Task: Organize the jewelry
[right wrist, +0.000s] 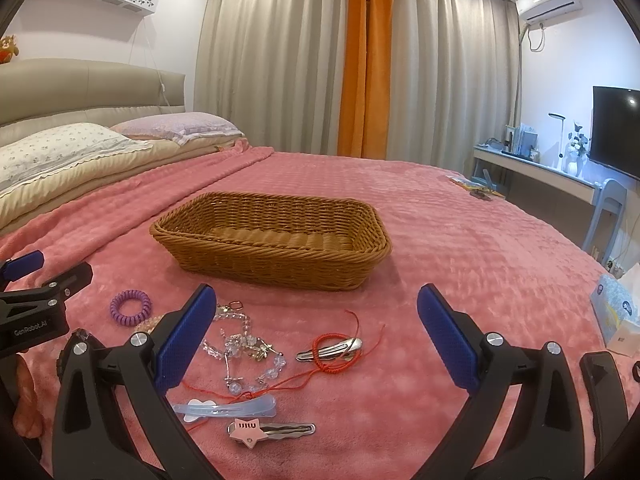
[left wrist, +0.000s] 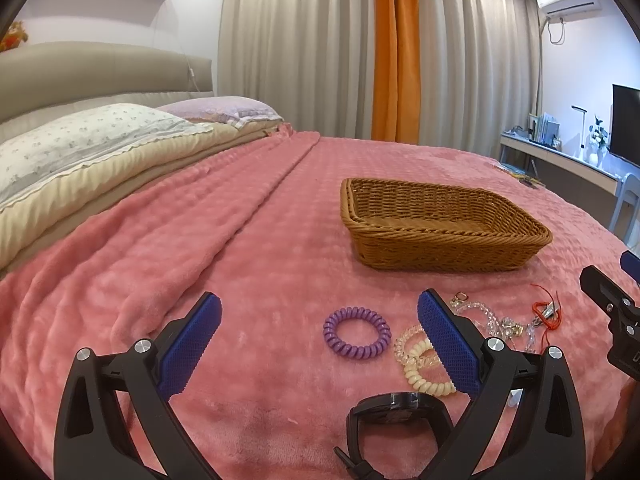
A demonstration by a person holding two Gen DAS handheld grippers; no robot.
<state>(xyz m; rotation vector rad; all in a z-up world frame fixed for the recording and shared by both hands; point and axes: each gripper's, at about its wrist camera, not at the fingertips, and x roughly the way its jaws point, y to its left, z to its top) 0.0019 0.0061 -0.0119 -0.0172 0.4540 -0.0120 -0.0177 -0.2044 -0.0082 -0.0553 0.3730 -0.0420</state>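
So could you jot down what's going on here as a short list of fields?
surface: pink plush blanket on a bed
container: brown woven wicker basket, nothing visible inside
loose items: purple spiral hair tie, cream spiral hair tie, clear crystal bead bracelet, red string cord, silver hair clip
left gripper: open, holding nothing
right gripper: open, holding nothing

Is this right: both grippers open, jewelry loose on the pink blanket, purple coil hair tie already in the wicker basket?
Not quite. The purple coil hair tie lies on the pink blanket, in front of the wicker basket, as the left wrist view shows. The rest stands.
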